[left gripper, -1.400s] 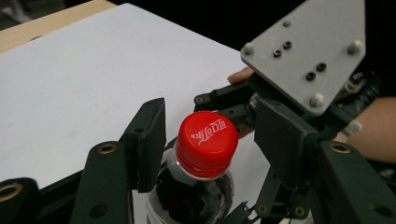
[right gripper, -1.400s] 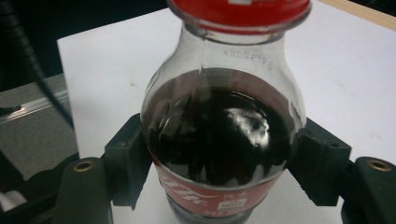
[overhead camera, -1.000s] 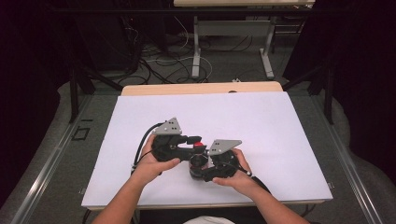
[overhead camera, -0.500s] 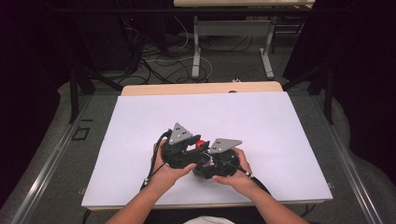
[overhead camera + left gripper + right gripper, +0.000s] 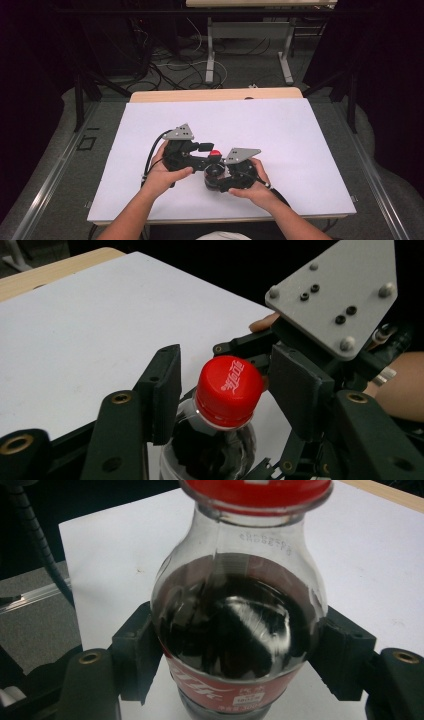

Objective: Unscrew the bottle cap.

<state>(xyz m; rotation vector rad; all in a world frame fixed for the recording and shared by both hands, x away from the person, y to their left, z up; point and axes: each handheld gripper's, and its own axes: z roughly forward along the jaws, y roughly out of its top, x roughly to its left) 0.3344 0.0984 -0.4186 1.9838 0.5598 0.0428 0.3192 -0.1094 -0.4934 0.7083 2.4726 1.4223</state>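
Note:
A small cola bottle (image 5: 235,610) with a red cap (image 5: 230,390) and a red label stands upright on the white table (image 5: 280,130). My right gripper (image 5: 240,652) is shut on the bottle's body, one pad pressing each side. My left gripper (image 5: 230,372) straddles the cap. Its jaws have just been opening, and a narrow gap shows between each pad and the cap. In the high view both hands meet near the table's front, the left gripper (image 5: 212,151) reaching over the cap (image 5: 215,153) and the right gripper (image 5: 216,177) below it.
The white sheet covers a wooden table (image 5: 215,94) with bare room all around the hands. Beyond the far edge lie cables (image 5: 175,60) and the legs of another table (image 5: 210,55) on the grey floor. A metal rail (image 5: 55,175) runs along the left.
The left gripper swung right towards the other gripper, then came back left. The right hand and the bottle stayed where they were.

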